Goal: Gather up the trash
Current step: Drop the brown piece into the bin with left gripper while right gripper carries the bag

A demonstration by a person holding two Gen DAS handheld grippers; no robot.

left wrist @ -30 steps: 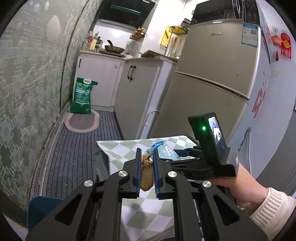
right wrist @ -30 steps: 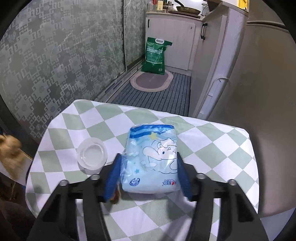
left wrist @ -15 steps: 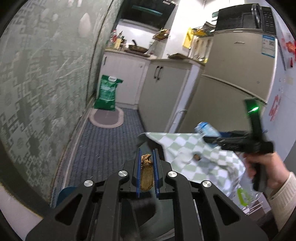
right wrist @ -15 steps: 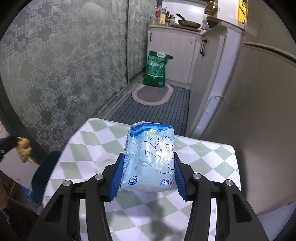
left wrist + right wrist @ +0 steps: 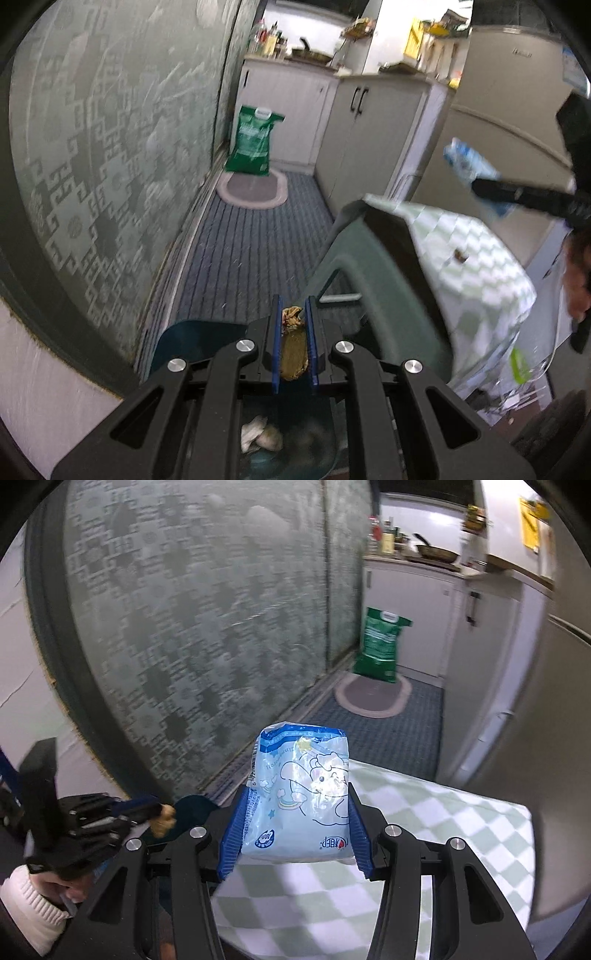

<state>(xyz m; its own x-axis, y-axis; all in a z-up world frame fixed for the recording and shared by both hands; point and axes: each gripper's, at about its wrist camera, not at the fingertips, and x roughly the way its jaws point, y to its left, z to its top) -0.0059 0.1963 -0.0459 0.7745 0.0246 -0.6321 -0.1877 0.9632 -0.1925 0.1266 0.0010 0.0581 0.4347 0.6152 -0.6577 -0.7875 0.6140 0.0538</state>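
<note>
Left wrist view, low centre: the left gripper [image 5: 293,325] has swung off the desk [image 5: 461,236], fingers clamped on a brown scrap [image 5: 293,345], over a blue bin [image 5: 192,339] already holding crumpled paper [image 5: 258,435]. I judge a drop is next. A green chair [image 5: 369,280] crowds the right. Far right, the right gripper [image 5: 295,808] has lifted a blue packet [image 5: 299,794], fingers gripping it. One crumb [image 5: 460,254] remains.

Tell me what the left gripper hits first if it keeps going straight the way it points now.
Probably the dark blue bin just below the left gripper, which is shut on a brown scrap; depth is unclear, so it might instead reach the striped floor mat beyond.
</note>
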